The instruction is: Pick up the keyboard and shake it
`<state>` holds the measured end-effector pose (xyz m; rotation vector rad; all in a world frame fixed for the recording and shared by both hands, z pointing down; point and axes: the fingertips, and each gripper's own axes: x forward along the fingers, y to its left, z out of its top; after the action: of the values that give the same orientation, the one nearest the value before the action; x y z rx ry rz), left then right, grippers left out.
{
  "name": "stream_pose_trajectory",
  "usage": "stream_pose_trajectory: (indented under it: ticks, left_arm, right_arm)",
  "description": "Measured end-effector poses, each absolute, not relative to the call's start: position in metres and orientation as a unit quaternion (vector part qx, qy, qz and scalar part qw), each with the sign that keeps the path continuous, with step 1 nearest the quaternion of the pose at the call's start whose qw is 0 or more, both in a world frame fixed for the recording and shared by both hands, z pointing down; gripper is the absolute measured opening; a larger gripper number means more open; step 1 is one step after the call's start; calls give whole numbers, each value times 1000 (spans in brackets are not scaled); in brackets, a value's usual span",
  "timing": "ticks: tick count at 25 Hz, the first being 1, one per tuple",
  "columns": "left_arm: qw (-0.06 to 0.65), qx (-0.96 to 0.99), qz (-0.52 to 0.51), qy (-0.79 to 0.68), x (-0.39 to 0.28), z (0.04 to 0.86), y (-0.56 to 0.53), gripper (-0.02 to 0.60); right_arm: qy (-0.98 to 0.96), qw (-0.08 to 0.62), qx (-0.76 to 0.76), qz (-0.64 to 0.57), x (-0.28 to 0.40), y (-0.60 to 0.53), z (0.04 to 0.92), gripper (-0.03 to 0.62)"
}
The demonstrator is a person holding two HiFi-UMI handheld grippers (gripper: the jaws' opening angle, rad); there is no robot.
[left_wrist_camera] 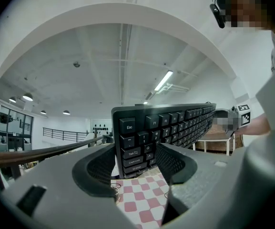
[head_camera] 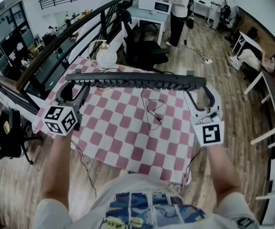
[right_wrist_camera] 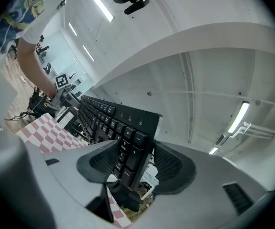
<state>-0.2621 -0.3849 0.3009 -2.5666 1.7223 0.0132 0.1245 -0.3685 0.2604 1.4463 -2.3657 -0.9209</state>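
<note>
Now we hold the keyboard [head_camera: 135, 81] in the air above the checkered table [head_camera: 127, 147], roughly level. The left gripper [left_wrist_camera: 135, 162] is clamped on its Esc end and the right gripper [right_wrist_camera: 127, 165] on its number-pad end. To shake it well, we judge both grips must be firm, the 2 ends should move together in short strokes, and the dangling cable [head_camera: 152, 109] mustn't snag. We count 1 keyboard, 2 grippers, 1 cable, 1 table.
</note>
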Motion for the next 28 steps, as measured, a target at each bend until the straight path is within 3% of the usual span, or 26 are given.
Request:
stream_pose_trajectory:
  ticks: [28]
  left_arm:
    - [53, -824, 7, 564, -264, 282, -371, 259]
  right_arm:
    - [-798, 102, 495, -330, 125, -362, 252, 232]
